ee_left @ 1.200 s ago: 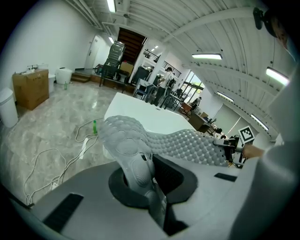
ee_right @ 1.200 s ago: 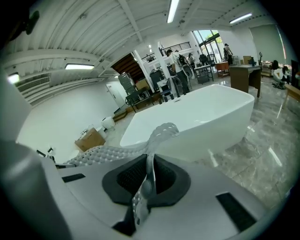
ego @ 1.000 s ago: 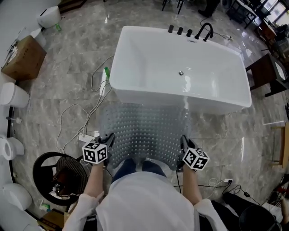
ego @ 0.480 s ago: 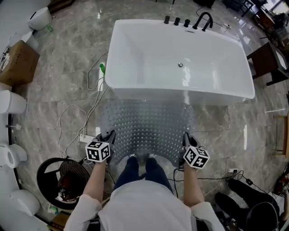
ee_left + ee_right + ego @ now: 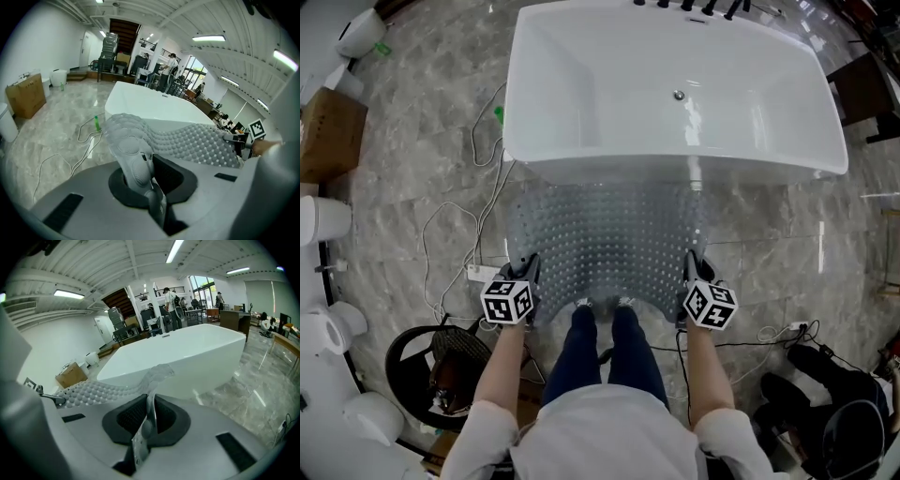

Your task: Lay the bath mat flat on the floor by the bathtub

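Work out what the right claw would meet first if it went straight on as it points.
Beyond the bath mat it grips, probably the outer wall of the bathtub; depth unclear.

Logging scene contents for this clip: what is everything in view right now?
bathtub: one, white, top centre
bath mat: one, clear and bumpy, spread between both grippers before the bathtub
tap fittings: several, black, bathtub's far rim
cables: several, white, floor left of the mat
bottle: one, green, floor by the bathtub's left corner
cardboard box: one, brown, far left
floor: grey marble tiles, all around
legs: two, dark blue trousers, bottom centre
left gripper: one, black, shut on the mat's near left corner
right gripper: one, black, shut on its near right corner
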